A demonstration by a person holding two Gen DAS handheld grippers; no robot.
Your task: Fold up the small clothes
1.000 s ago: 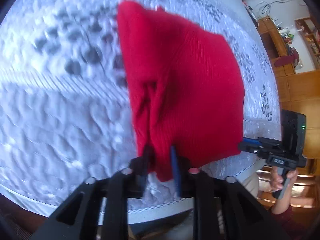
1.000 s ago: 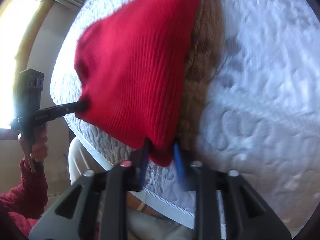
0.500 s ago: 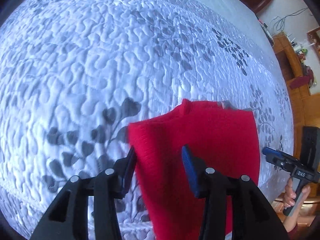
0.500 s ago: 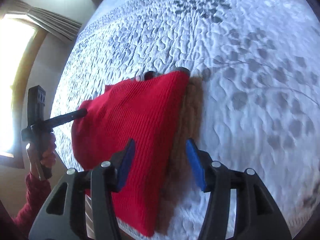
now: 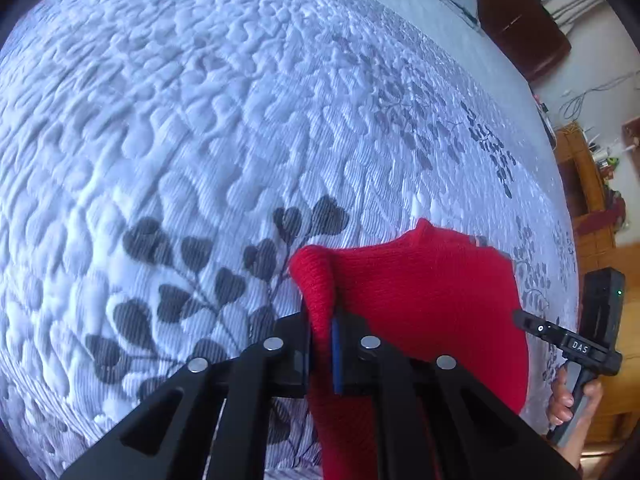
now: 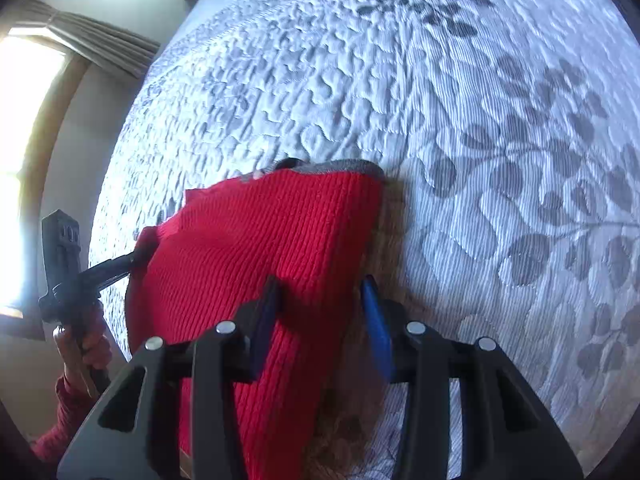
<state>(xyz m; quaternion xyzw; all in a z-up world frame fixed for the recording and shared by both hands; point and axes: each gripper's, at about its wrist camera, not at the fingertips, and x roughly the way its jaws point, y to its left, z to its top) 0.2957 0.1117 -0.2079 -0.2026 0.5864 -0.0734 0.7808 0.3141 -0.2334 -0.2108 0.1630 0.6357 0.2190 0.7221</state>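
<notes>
The red knit garment (image 5: pixel 432 320) lies on the bed (image 5: pixel 200 140), near its front edge, on a white quilted bedspread (image 6: pixel 480 160) printed with grey leaves. Its ribbed knit shows clearly in the right wrist view, where a grey band (image 6: pixel 336 166) runs along its far edge and a brown fuzzy layer (image 6: pixel 384 248) shows along its right side.

At the garment's left edge a ridge of the knit stands up, and the left gripper (image 5: pixel 320 344) has its fingers closed tight on that ridge, the cloth pinched between the black pad and the blue one.

At the garment's right side the right gripper (image 6: pixel 320 312) stands with its fingers partly apart and closing; the red edge and the brown layer lie between them. The left pad looks to rest on the red knit, while the blue right pad (image 6: pixel 376 320) is at the brown fringe; a firm pinch cannot be made out.

Each wrist view shows the other gripper at the garment's opposite side, carried by a hand (image 6: pixel 90 348) with a red sleeve (image 6: pixel 64 420).

Beyond the bed are a bright window with a curtain (image 6: pixel 100 44) on one side and wooden furniture (image 5: pixel 592 216) on the other.
</notes>
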